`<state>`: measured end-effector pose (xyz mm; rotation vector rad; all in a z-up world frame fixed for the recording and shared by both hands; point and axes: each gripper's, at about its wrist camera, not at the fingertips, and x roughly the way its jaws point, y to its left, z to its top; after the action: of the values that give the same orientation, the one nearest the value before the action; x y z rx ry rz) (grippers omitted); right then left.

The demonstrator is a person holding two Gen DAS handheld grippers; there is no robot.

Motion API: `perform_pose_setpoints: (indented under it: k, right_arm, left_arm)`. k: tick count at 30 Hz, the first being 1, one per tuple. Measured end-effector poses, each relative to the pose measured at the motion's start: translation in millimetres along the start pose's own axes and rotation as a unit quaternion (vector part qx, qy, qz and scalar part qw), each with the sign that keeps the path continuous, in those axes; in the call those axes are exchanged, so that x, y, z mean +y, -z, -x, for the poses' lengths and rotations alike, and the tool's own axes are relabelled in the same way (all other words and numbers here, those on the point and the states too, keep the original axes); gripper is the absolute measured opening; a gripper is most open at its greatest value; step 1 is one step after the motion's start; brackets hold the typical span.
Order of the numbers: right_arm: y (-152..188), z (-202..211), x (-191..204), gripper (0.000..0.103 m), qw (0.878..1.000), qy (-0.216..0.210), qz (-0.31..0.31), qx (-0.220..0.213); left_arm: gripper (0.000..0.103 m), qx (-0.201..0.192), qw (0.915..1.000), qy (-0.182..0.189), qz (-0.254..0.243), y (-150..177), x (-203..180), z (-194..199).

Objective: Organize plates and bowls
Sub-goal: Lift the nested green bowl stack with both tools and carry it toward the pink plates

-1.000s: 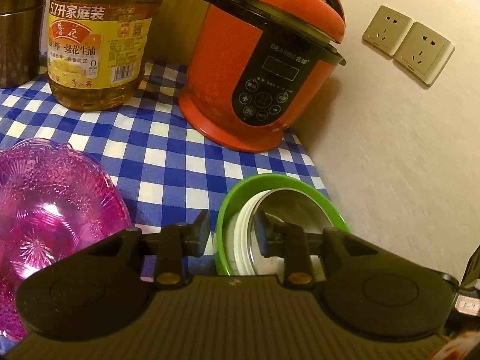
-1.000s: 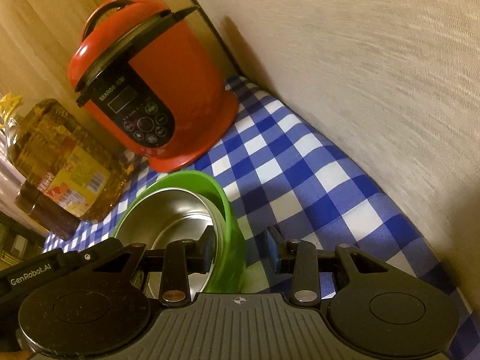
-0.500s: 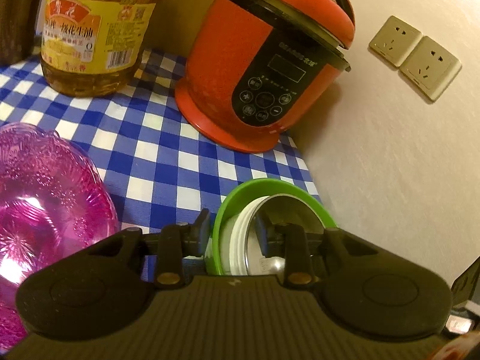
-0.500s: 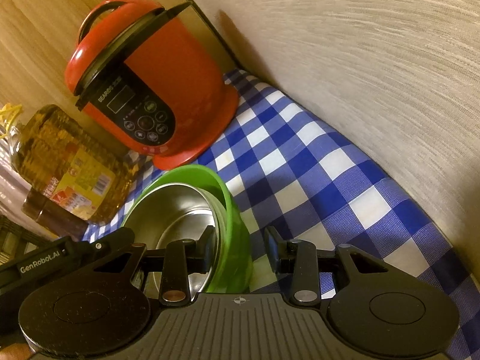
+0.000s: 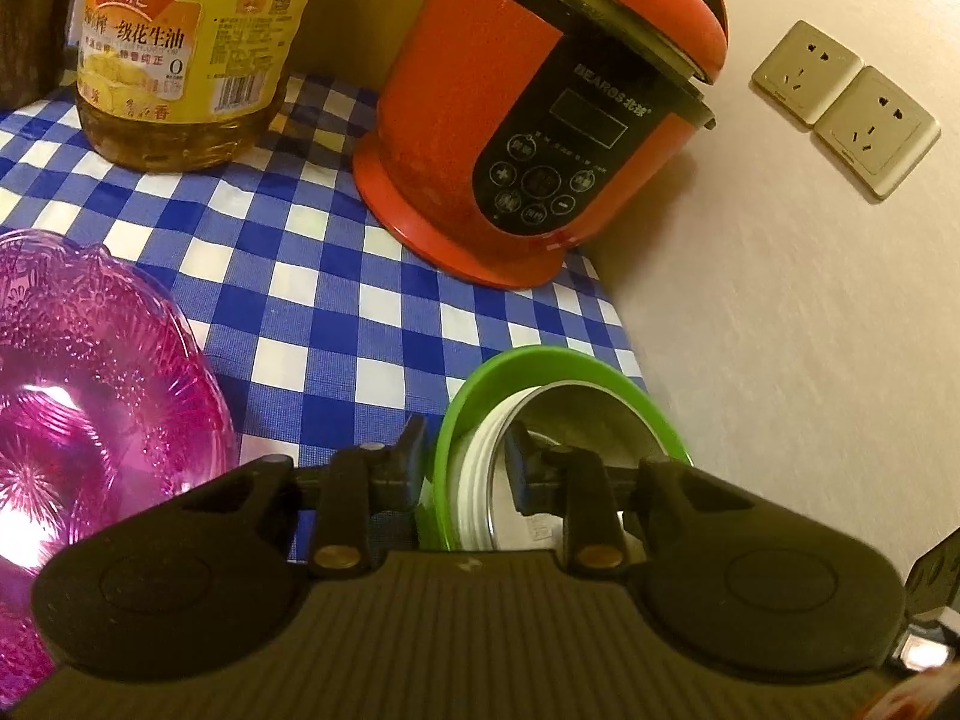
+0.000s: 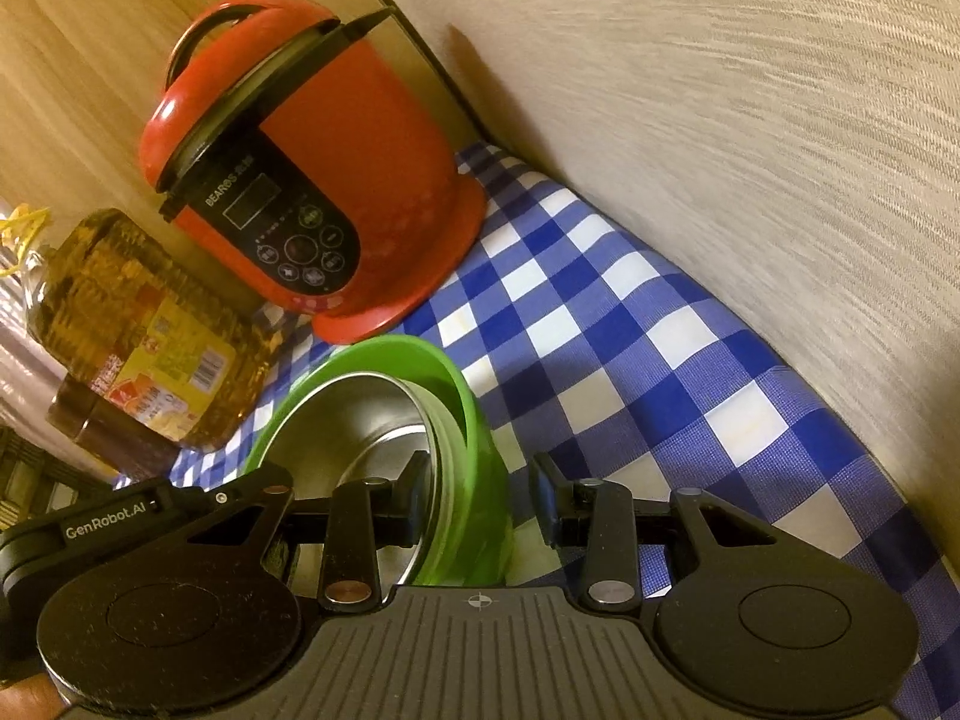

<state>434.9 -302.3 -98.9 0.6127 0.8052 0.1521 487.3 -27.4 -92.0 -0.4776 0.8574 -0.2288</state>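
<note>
Bowls nested near the right-hand wall: a green bowl point(image 5: 543, 360) holds a white-rimmed steel bowl point(image 5: 576, 414) inside it, both standing on the blue-and-white checked tablecloth point(image 5: 336, 294). In the right wrist view the same green bowl point(image 6: 462, 396) shows the steel bowl point(image 6: 360, 420) seated within, steel interior clearly visible.

Left gripper point(image 5: 465, 462): jaws straddle the near-left rim of the stack, one finger outside the green wall, the other inside the steel bowl. Jaws have just been closing, with both rims between them. Whether the pads already press on the rims cannot be told; a small gap seems to remain on the inner side.

Right gripper point(image 6: 483, 495): jaws straddle the right-hand rim of the stack, left finger inside the steel bowl, right finger outside the green wall. A gap shows between the outer pad and the green wall, so no firm clamp is seen here.

Pink patterned glass bowl point(image 5: 90, 396) sits on the cloth to the left of the stack, apart from it. Red electric cooker point(image 5: 540, 120) stands behind the stack near the wall. Oil bottle point(image 5: 186, 48) stands left of the cooker. Two wall sockets point(image 5: 846, 114) are mounted on the right-hand wall.
</note>
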Motion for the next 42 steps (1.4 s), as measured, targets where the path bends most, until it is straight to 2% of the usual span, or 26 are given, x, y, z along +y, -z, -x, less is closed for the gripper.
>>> perform_pose_setpoints:
  k: [16,29,31,42]
  right_arm:
    - [-0.3,-3.6,-6.6,0.036,1.000,-0.012,-0.025,0.006]
    - [3.8,-12.1,0.8,0.036,1.000,0.000,-0.002,0.010]
    - [4.7,-14.1,2.7,0.033,1.000,0.001,0.002,0.014]
    - [5.8,-7.6,1.9,0.029,1.000,0.021,0.003,0.023]
  left_arm:
    - [0.024,0.013,0.9999,-0.005,-0.006,7.7,1.4,-9.0]
    - [0.023,0.011,0.9993,-0.020,-0.029,10.7,-2.9,-10.5]
    - [0.023,0.010,0.9992,-0.022,-0.032,11.2,-3.8,-10.3]
    - [0.023,0.017,0.9983,-0.026,-0.050,20.7,-12.0,-4.4]
